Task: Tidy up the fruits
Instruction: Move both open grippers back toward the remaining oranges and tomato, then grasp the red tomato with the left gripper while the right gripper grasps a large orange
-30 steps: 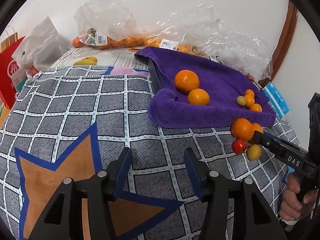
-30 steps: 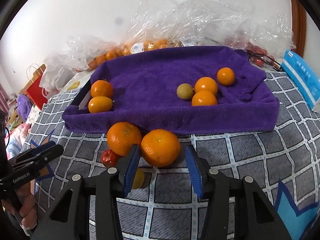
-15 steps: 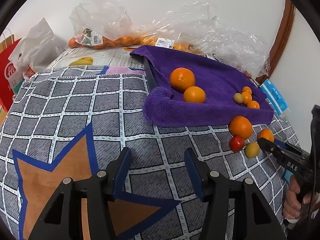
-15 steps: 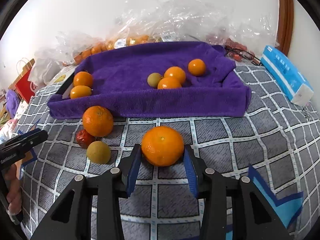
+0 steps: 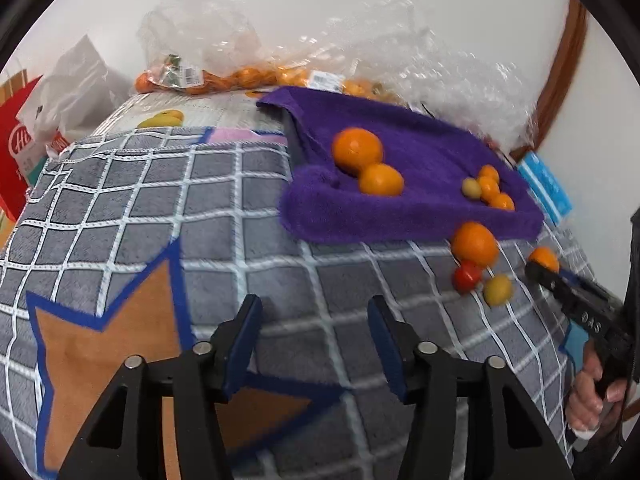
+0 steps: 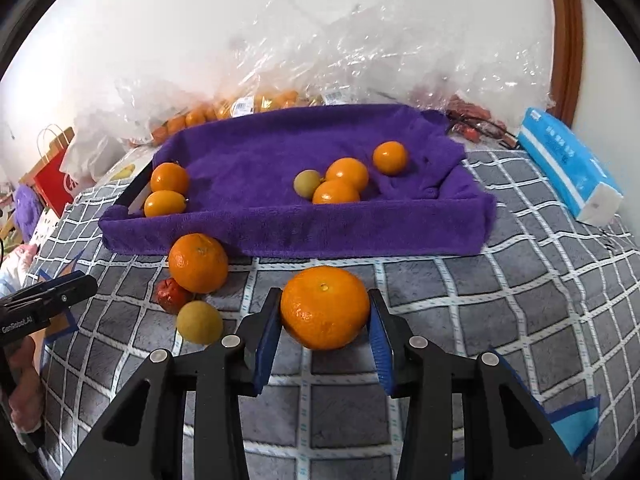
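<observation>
Currently, a large orange (image 6: 325, 307) is clamped between the blue pads of the right gripper (image 6: 324, 332), both pads pressed against its sides, and it is held in front of the near wall of the purple towel-lined tray (image 6: 296, 236). The tray serves as the landmark for everything else. Inside it, at its left end, two oranges (image 6: 169, 178) are seen touching each other; toward its right half, a cluster of two small oranges (image 6: 346, 174) and a yellow-green fruit (image 6: 307, 184) is gathered, with one more small orange (image 6: 390, 157) just beside them. Outside the tray, against the left part of its near wall, a second large orange (image 6: 198, 263) is rested on the checked grey cloth (image 6: 500, 312), with a small red fruit (image 6: 173, 296) and a yellowish fruit (image 6: 199, 323) touching or nearly touching it on the near side. Behind the tray, clear plastic bags (image 6: 360, 52) holding more oranges are piled against the wall, and to its right a blue tissue pack (image 6: 568, 172) is laid. The left gripper (image 5: 314, 340) is kept well to the left of the tray above the cloth; its jaws are closing, with nothing between them.
</observation>
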A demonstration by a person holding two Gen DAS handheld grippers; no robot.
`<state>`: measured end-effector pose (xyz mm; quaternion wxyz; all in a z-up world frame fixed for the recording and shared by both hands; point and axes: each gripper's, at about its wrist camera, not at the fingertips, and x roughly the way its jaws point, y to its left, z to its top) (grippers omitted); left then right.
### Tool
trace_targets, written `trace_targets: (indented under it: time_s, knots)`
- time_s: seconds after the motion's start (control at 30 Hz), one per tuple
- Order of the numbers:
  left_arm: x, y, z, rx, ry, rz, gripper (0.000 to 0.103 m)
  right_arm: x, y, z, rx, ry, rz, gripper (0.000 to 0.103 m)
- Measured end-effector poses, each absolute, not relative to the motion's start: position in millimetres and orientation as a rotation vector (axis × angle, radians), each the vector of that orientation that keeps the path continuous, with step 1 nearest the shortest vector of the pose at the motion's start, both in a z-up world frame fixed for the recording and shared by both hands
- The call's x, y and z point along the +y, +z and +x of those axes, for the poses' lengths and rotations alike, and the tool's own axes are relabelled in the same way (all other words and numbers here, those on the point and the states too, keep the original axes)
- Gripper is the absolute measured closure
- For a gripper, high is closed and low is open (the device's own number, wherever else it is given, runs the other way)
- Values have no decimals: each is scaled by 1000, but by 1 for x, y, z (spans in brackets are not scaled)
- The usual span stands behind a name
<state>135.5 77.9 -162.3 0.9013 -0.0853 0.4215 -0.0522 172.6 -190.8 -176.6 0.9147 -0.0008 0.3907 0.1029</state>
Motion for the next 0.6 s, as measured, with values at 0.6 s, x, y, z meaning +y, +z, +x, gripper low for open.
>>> trace_targets:
  time_s: [0.6]
  knots:
    - [-18,-163,161,908,-170,-171,68,-210,-170,164,755,227,80,62]
